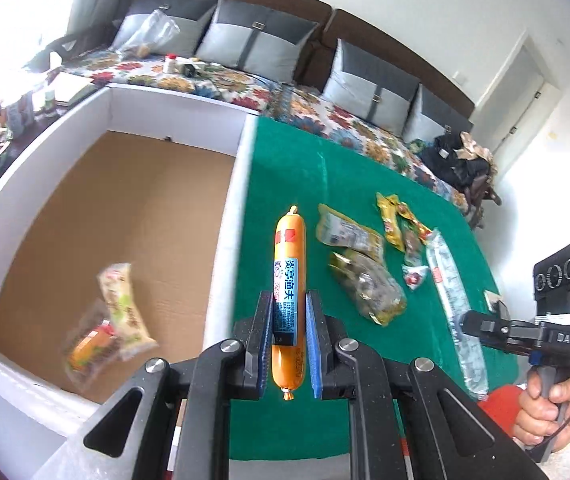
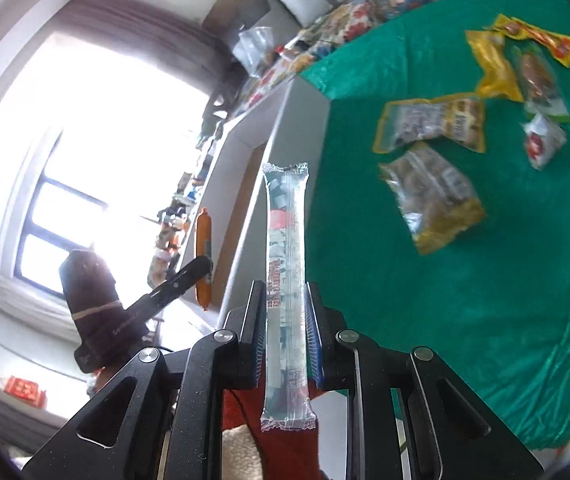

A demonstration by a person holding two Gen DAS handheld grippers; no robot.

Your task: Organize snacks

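The left gripper (image 1: 289, 344) is clamped around an orange sausage stick with a blue label (image 1: 289, 280). The sausage points away from the camera and sticks out past both ends of the blue pads. It hangs over the green cloth (image 1: 285, 168), just right of the white wall of the big box with a brown cardboard floor (image 1: 241, 168). Two snack packs (image 1: 113, 320) already lie in the near part of the box.

The right gripper (image 2: 285, 336) is squeezed on a long, thin, see-through packet with white pieces inside (image 2: 287, 280). It holds the packet near its lower half, so the far end reaches a long way out.

Five more snacks lie on the cloth to the right: a yellow-edged clear pack (image 2: 433, 124), a crinkly clear bag with brown bits (image 2: 433, 200), two yellow wrappers (image 2: 497, 68), and a small white and red packet (image 2: 543, 140).

What could go wrong? The sausage is round and smooth, so I think it could slide out of the pads if the hand tips or shakes. It could also bump the white wall if it is carried across too low. The long packet is floppy, so its far end may droop and catch the box edge. Both hands are close to each other, so they could knock together over the box.
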